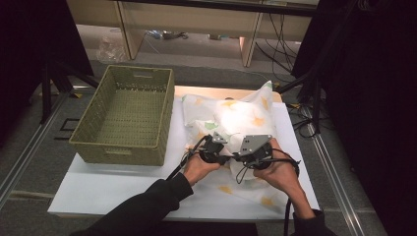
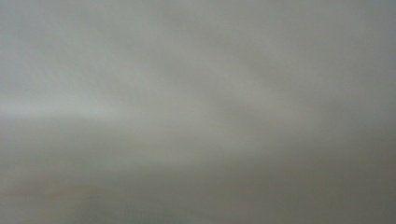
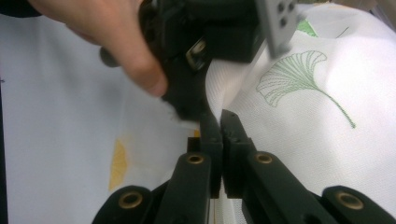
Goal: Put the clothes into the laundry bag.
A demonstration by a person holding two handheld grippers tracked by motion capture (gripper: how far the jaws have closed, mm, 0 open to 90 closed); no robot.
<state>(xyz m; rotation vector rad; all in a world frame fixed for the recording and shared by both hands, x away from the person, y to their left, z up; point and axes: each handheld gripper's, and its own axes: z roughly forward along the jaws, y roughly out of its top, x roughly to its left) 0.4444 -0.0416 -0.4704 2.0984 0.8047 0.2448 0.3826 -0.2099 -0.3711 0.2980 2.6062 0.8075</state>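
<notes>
A white cloth (image 1: 236,115) printed with green and yellow leaves lies bunched on the white table (image 1: 108,187). Both grippers sit close together at its near middle, each held in a hand. My right gripper (image 3: 219,126) is shut on a raised fold of the cloth (image 3: 303,116), with the fabric pinched between its two black jaws. My left gripper (image 1: 221,153) is just beside it, its black body (image 3: 187,100) pushed down into the same fold under a hand. In the left gripper view, blurred pale fabric (image 2: 187,93) lies right against the lens and hides the jaws.
A green woven basket (image 1: 128,115), with nothing in it, stands on the table's left side, touching the cloth's left edge. Black cables trail from both grippers toward the near edge. Dark stands and cables flank the table on the right (image 1: 314,98).
</notes>
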